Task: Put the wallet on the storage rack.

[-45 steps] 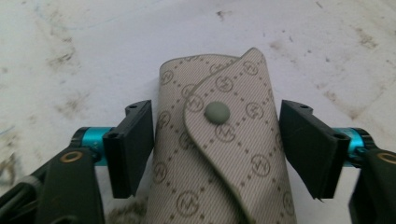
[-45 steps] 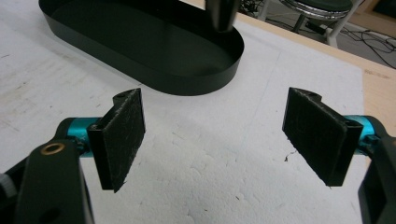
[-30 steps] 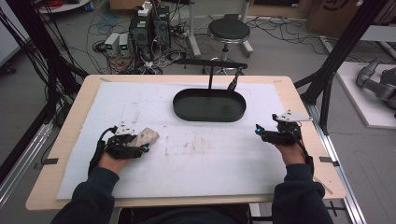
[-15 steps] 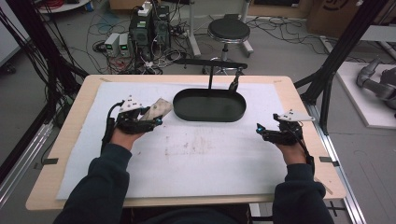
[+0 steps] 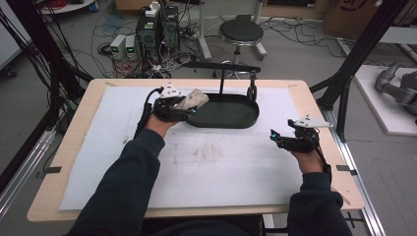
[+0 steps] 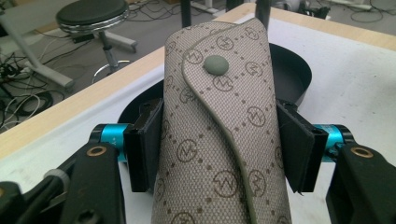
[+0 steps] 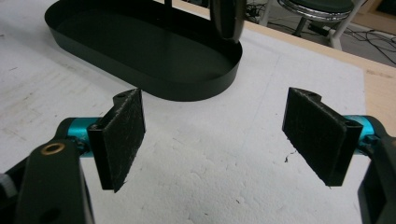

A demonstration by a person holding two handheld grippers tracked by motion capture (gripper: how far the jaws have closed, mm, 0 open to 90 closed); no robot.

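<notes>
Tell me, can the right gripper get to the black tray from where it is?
Probably yes. The right gripper sits open and holds nothing, and only bare white mat lies between it and the black tray. The left gripper, shut on a patterned case, is at the tray's far end.

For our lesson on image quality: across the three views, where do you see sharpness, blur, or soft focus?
Left gripper view: the beige monogram fabric case with a snap button is sharp, the stool behind soft. Right gripper view: pads crisp, the black oval metal tray slightly soft. High view: evenly lit, slightly grainy.
</notes>
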